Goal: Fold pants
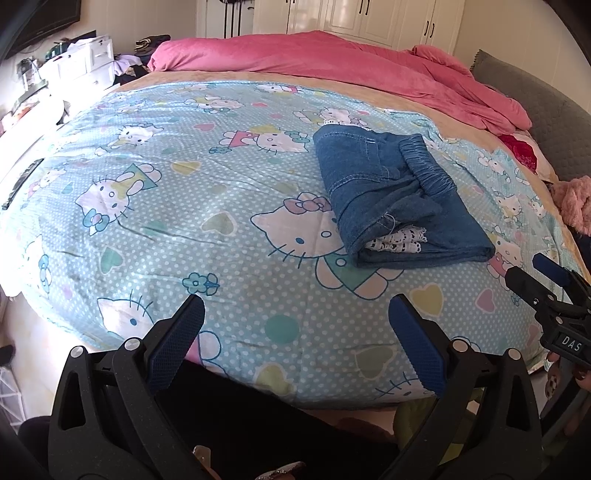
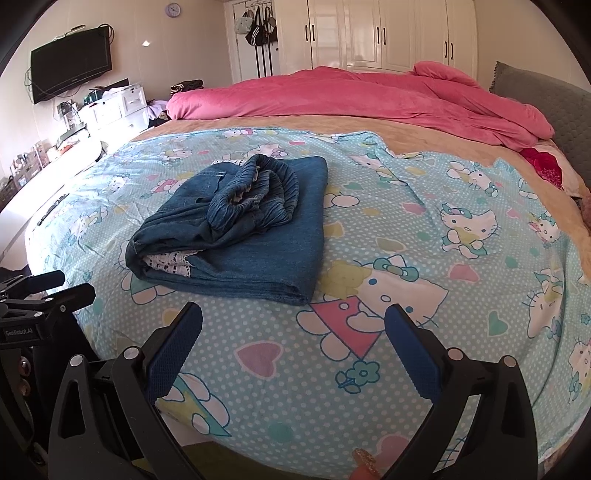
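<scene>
- The left gripper [image 1: 295, 306], black with blue ribbed pads, is held wide open above the near edge of the bed; nothing is held between its fingers.
- The right gripper [image 2: 293, 314], of the same black and blue build, is likewise spread open and empty, just short of the near edge of the folded garment.
- In the left wrist view the right gripper [image 1: 550, 277] is seen at the right border, apart from the pants; in the right wrist view the left gripper [image 2: 55, 288] appears at the left border, also apart from them.
- The blue denim pants [image 2: 236, 236] with an elastic waistband are laid in a folded bundle on the light blue cartoon-cat printed sheet [image 2: 406, 295], toward the near edge of the bed; in the left wrist view the pants [image 1: 391, 199] are seen right of the middle.
- The gathered waistband is bunched on top of the bundle, and white lace trim is seen poking from the folded layers at the near side.
- A rumpled pink blanket [image 2: 351, 96] is piled along the far edge of the bed, well apart from the pants.
- A grey quilted headboard [image 2: 546, 96] is seen at the right edge of the bed.
- White wardrobe doors [image 2: 388, 33] and a wall-mounted black television [image 2: 70, 62] are seen beyond the bed.
</scene>
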